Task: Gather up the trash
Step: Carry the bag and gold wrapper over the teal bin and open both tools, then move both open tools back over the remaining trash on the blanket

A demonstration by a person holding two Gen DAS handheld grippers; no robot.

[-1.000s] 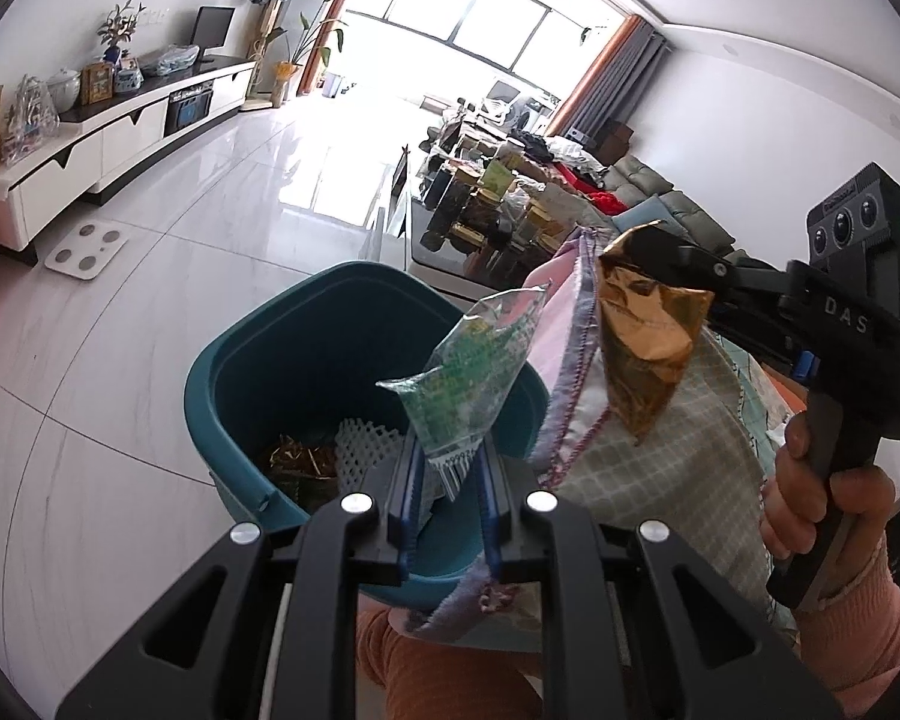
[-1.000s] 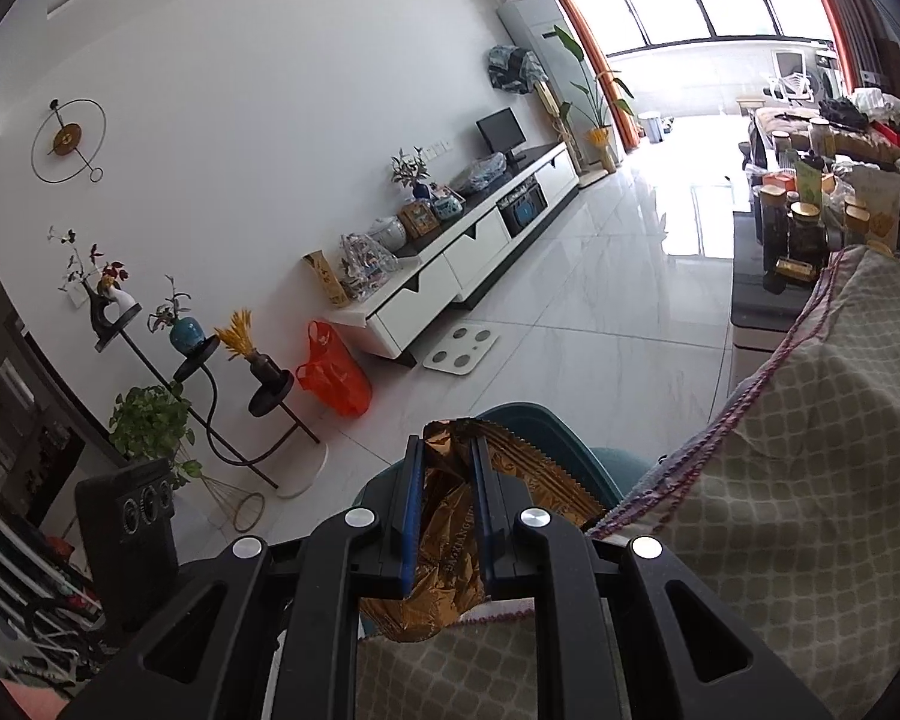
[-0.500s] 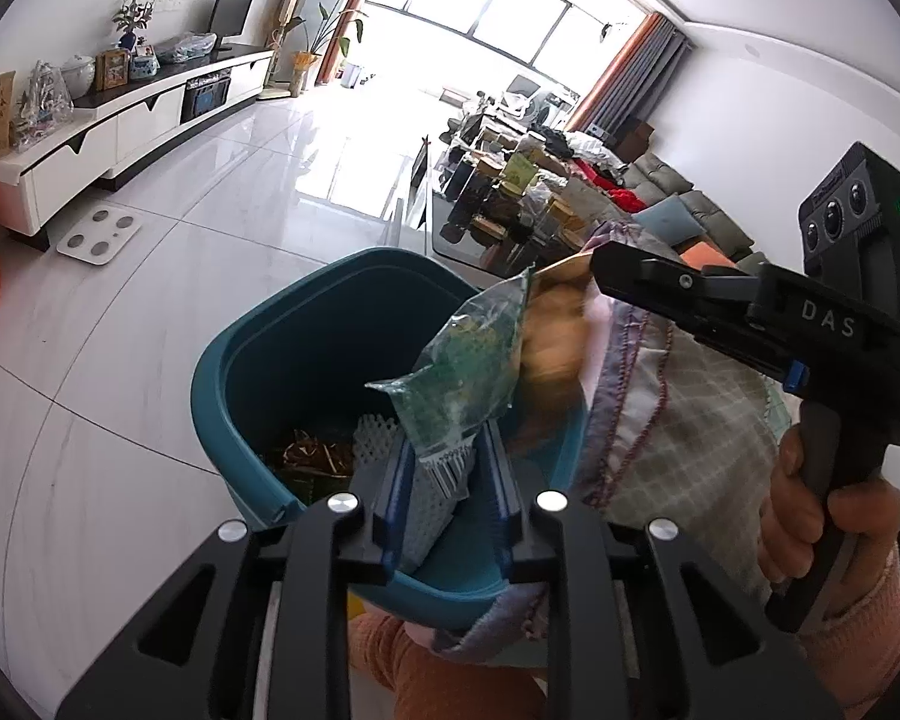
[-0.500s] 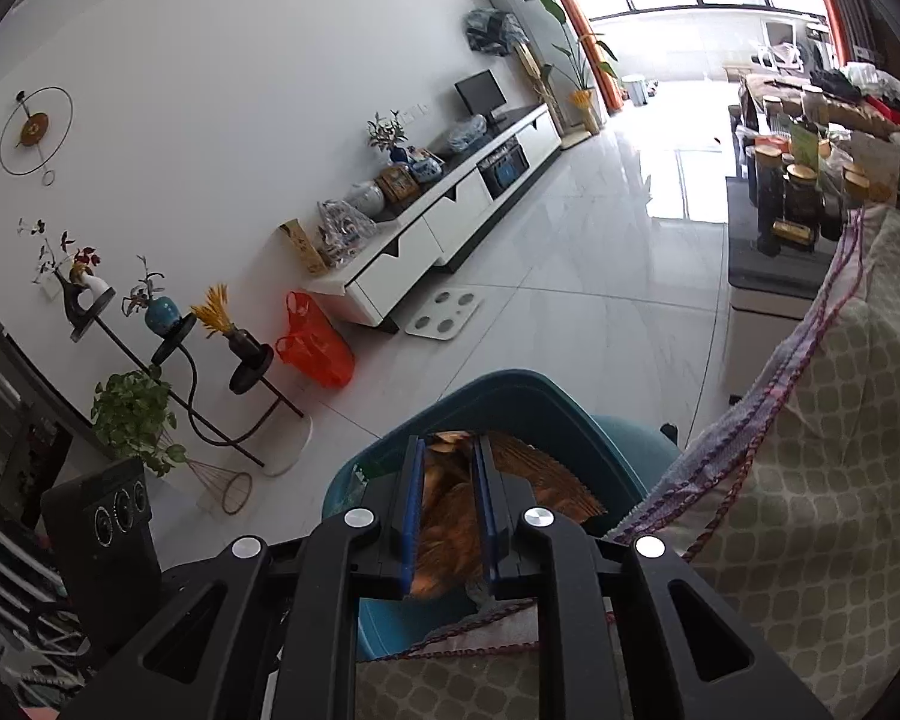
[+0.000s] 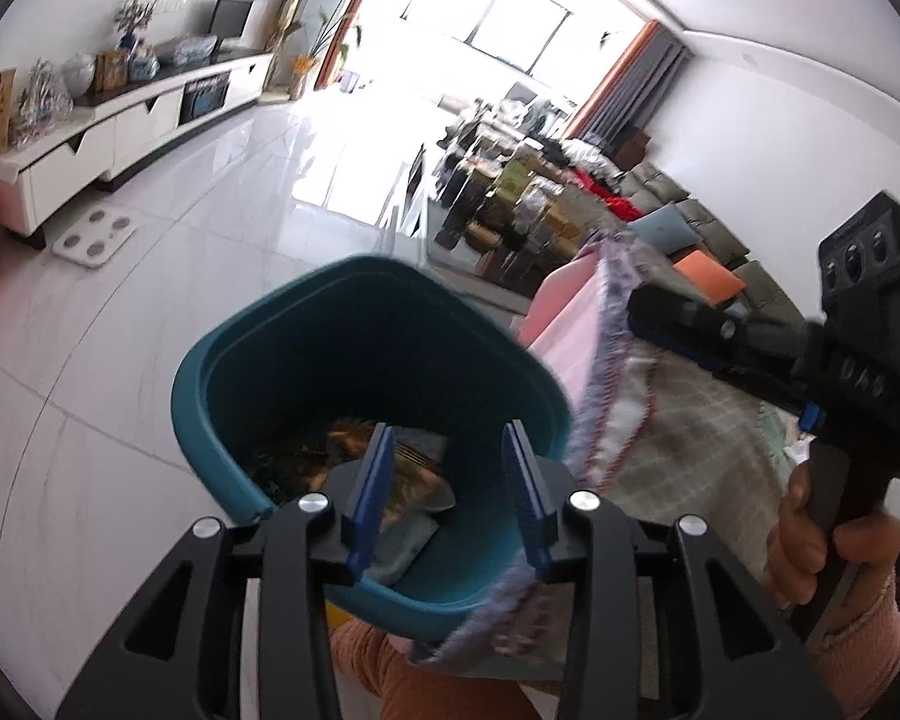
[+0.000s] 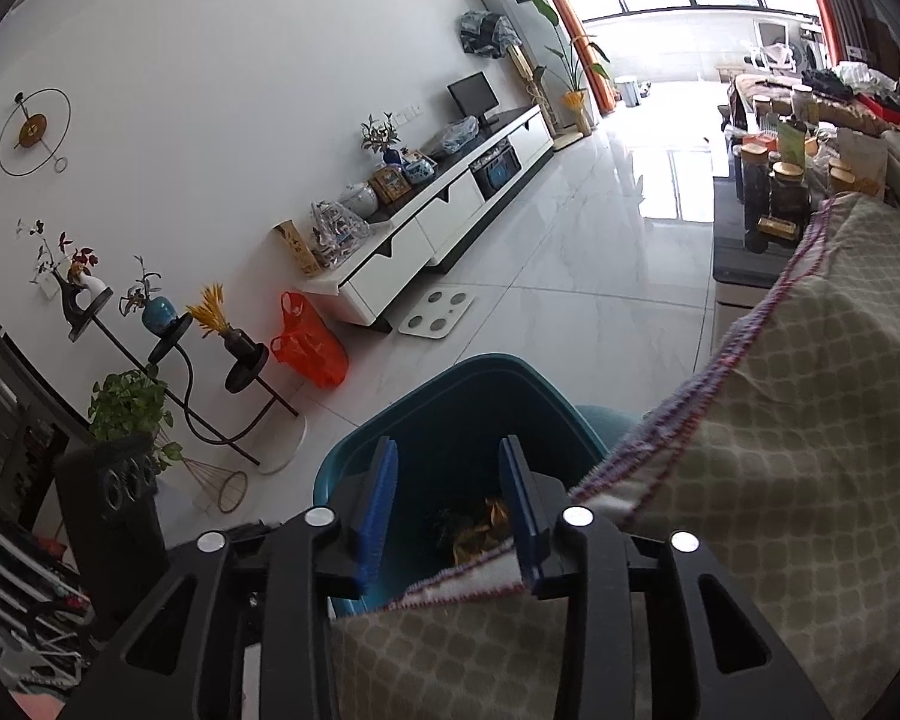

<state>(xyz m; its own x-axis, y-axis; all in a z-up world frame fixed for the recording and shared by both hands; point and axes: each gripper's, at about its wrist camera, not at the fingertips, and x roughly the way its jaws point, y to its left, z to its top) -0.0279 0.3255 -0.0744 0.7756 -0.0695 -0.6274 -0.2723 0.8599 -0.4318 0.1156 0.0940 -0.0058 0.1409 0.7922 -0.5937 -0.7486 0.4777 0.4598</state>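
A teal waste bin [image 5: 342, 324] stands on the white floor beside a cloth-covered table. Wrappers lie at its bottom, a golden brown one [image 5: 354, 438] and a green one [image 5: 282, 468] among them. My left gripper [image 5: 450, 480] hangs over the bin's near rim, its jaws opening, with nothing between them. In the right wrist view the same bin [image 6: 450, 396] shows the golden wrapper [image 6: 486, 525] inside it. My right gripper [image 6: 447, 504] is over the bin too, jaws opening and empty. The right gripper's body [image 5: 810, 354] appears at the right of the left wrist view, held by a hand.
The table's checked cloth [image 6: 810, 420] with a purple fringe hangs against the bin's right side. A low white TV cabinet [image 6: 438, 228], a bathroom scale [image 6: 438, 312], an orange bag [image 6: 309, 348] and plant stands line the left wall. A cluttered coffee table [image 5: 510, 222] and sofa lie beyond.
Both grippers opened. The green wrapper left the left gripper and the golden wrapper left the right one; both now lie in the bin.
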